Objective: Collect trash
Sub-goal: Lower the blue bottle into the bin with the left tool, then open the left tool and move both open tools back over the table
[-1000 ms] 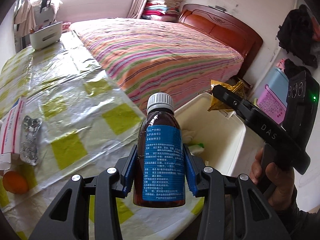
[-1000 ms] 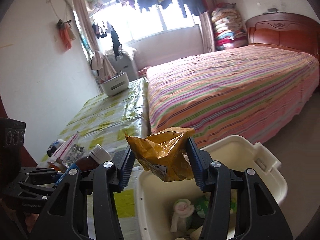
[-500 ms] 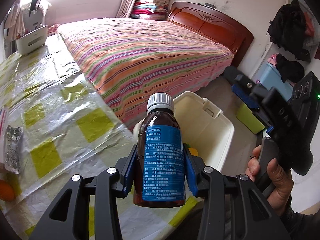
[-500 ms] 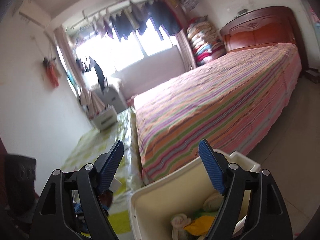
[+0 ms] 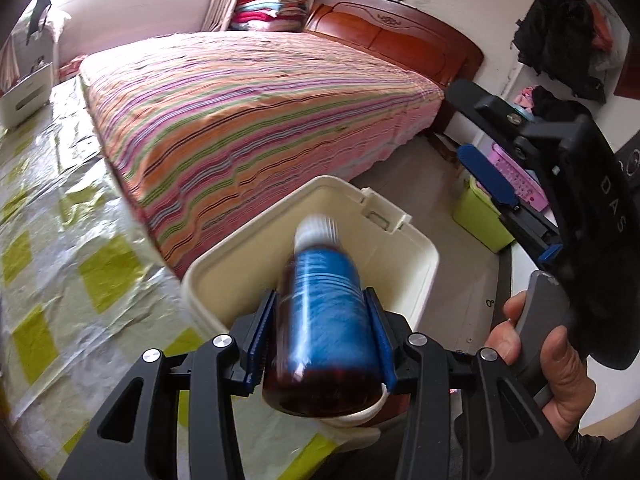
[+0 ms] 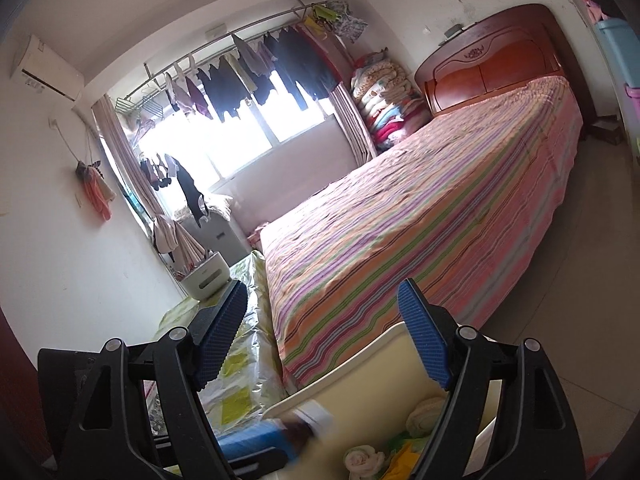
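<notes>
A brown medicine bottle (image 5: 320, 300) with a blue label and white cap sits between the jaws of my left gripper (image 5: 320, 296), over the cream bin (image 5: 416, 240). The jaws are opening; the bottle is blurred and tipping cap-first toward the bin while the fingers stay sharp. My right gripper (image 6: 320, 292) stands open and empty above the bin's rim (image 6: 344, 360), and appears in the left wrist view as the right gripper (image 5: 458, 122) held by a hand (image 5: 552, 360). The blurred bottle (image 6: 276, 436) shows below it. A rolled tissue (image 6: 362, 458) and a yellow wrapper (image 6: 400, 456) lie in the bin.
The table (image 5: 60, 260) with a yellow-checked plastic cloth is on the left, with a white container (image 5: 24, 96) at its far end. A striped bed (image 5: 240, 112) runs close behind the bin. A green box (image 5: 480, 216) stands on the floor to the right.
My left gripper carried the bottle from above the table to over the bin; the upright bottle now tips and blurs. My right gripper released the yellow wrapper, opened wide and tilted upward.
</notes>
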A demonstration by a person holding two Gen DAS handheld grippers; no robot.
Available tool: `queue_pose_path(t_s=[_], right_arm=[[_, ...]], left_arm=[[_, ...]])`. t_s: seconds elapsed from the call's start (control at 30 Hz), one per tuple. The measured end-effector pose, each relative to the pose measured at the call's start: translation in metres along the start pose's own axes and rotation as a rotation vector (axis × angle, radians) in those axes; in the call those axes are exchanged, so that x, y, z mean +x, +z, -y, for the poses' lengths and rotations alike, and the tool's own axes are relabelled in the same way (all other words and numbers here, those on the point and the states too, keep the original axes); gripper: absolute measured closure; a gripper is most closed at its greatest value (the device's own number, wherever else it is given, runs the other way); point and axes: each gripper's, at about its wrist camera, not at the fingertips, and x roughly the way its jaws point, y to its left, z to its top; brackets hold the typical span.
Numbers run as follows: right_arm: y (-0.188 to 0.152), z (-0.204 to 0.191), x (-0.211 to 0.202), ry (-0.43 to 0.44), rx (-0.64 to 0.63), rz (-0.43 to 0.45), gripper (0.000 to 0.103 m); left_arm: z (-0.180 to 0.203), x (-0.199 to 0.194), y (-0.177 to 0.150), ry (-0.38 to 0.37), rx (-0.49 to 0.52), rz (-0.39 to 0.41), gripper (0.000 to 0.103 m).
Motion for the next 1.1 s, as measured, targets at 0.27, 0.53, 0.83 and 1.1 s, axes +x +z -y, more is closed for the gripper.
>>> queue_pose_path(t_s=[0.27, 0.53, 0.83, 1.1], right_arm=[[-0.001, 0.001, 0.006, 0.014, -0.001, -0.01, 0.026], [-0.008, -0.012, 0.021, 0.042, -0.027, -0.057, 0.023], [-0.023, -0.045, 0.032, 0.084, -0.072, -0.102, 0.02], [-0.042, -0.072, 0.044, 0.134, -0.096, -0.161, 0.02]], left_arm=[[-0.002, -0.014, -0.002, 0.037, 0.0, 0.069, 0.034], [-0.029, -0.03, -0.007, 0.103, -0.047, 0.104, 0.03], [-0.057, -0.053, -0.015, 0.148, -0.099, 0.13, 0.03], [-0.092, -0.088, -0.024, 0.2, -0.165, 0.173, 0.03]])
